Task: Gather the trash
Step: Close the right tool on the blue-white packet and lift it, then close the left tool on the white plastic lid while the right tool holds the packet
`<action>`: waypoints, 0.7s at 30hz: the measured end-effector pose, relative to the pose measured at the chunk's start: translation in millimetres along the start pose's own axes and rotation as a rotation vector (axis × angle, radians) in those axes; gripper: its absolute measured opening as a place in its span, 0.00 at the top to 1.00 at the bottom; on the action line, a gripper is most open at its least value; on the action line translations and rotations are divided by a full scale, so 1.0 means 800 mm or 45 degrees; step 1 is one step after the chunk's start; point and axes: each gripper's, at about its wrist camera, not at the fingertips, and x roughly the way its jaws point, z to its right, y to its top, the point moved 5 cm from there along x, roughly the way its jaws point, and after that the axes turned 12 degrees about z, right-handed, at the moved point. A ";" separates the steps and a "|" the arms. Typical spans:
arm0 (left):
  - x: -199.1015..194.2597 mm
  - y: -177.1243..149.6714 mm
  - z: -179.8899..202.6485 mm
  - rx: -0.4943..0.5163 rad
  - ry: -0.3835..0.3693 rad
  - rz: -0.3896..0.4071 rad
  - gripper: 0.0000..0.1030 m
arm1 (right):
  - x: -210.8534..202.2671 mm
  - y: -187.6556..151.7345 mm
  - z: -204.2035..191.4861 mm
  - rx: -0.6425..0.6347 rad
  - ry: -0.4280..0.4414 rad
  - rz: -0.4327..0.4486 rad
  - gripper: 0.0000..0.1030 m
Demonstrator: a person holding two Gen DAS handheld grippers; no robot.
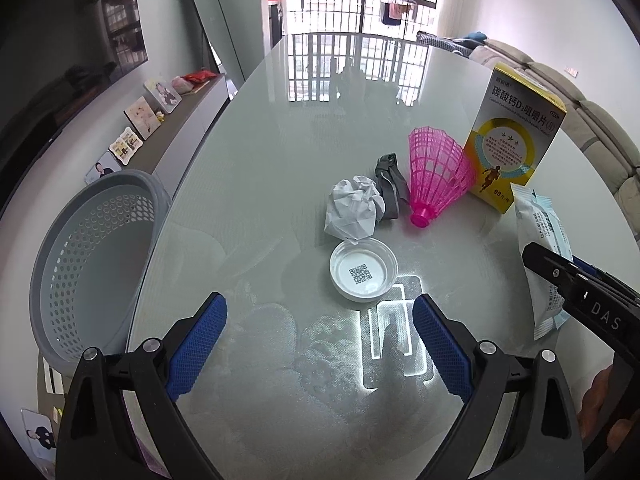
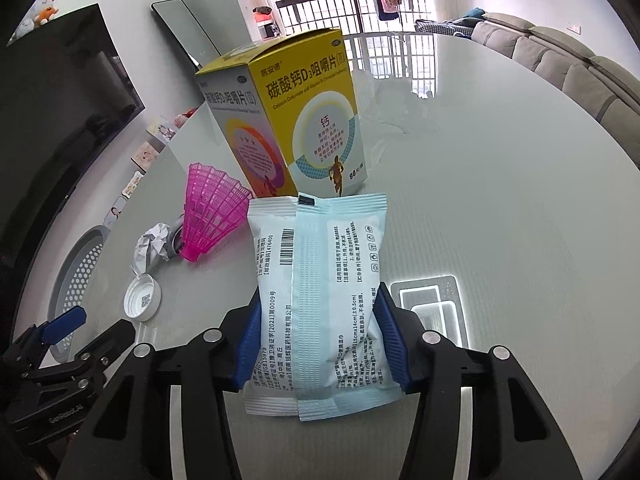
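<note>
Showing one yellow box (image 1: 512, 148), one pink shuttlecock (image 1: 436, 172), one crumpled paper (image 1: 352, 208), one grey wrapper (image 1: 390, 188), one white lid (image 1: 363, 269), one sachet (image 2: 320, 300), one basket (image 1: 88, 264).

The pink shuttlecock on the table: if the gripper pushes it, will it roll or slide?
The pink shuttlecock lies on its side on the glossy table, so it would probably roll in a curve around its narrow cork end. Its open mesh skirt looks light, likely flexing if squeezed.
</note>
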 end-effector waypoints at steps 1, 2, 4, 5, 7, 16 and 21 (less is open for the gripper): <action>0.003 0.000 0.002 -0.002 0.002 -0.007 0.10 | 0.000 0.000 -0.001 0.003 0.016 -0.002 0.51; 0.006 -0.001 0.004 0.000 0.004 -0.013 0.10 | -0.002 0.000 -0.002 0.003 0.028 -0.003 0.51; 0.011 0.000 0.008 0.010 0.018 -0.017 0.10 | -0.004 0.000 -0.004 0.006 0.054 -0.001 0.51; 0.013 0.001 0.009 0.016 0.024 -0.017 0.10 | -0.005 0.001 -0.004 0.008 0.062 0.004 0.51; 0.017 0.003 0.012 0.020 0.032 -0.017 0.10 | -0.008 0.002 -0.004 0.019 0.078 0.012 0.51; 0.030 0.007 0.018 0.012 0.023 -0.033 0.30 | -0.024 -0.004 0.011 0.054 0.146 0.022 0.51; 0.029 0.008 0.019 0.012 0.016 -0.015 0.48 | -0.029 -0.004 0.015 0.069 0.173 0.015 0.51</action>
